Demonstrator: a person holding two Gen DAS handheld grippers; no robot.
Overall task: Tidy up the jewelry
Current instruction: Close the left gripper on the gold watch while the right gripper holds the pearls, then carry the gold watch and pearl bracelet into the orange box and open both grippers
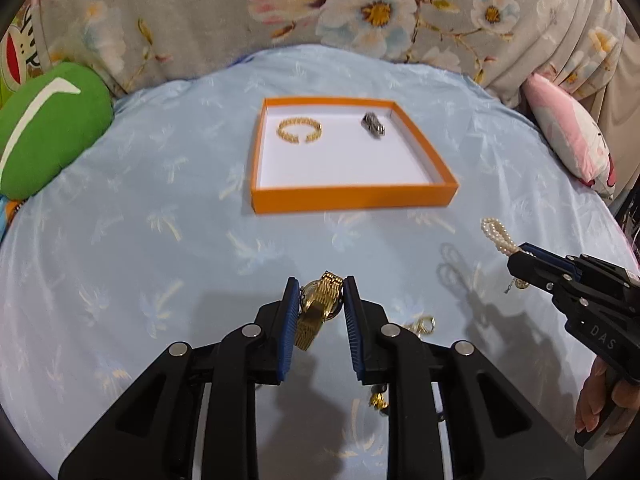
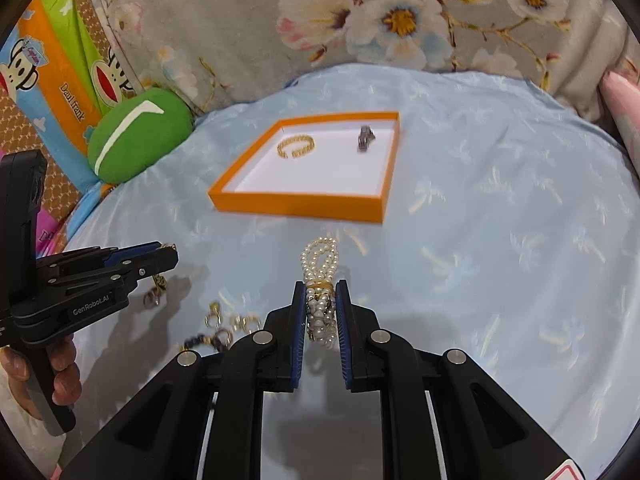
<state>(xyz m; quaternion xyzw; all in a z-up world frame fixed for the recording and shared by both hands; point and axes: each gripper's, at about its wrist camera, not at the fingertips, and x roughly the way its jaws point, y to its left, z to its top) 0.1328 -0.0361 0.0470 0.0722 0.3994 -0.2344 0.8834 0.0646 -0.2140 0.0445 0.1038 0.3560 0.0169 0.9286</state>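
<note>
Inside orange tray (image 1: 352, 194), gold bangle (image 1: 299, 130), dark bracelet (image 1: 373, 125), left fingers (image 1: 291, 308) gripping gold watch (image 1: 316, 308), right fingers (image 2: 298, 312) gripping pearl bracelet (image 2: 320, 280)

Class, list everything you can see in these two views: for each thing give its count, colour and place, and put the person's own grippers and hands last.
Tray: one, orange with white floor, mid-bed.
Bangle: one, gold, in tray, left.
Dark piece: one, grey, in tray, right; blurred.
Watch: one, gold, between the left gripper's fingers.
Pearl bracelet: one, white, gold clasp, in right gripper.
Small pieces: several, gold, loose on sheet near grippers.
Sheet: one, pale blue.
Cushion: one, green, far left.
Pillow: one, pink, far right.
Left gripper: black, blue pads.
Right gripper: same.
Hands: two, on the handles.
</note>
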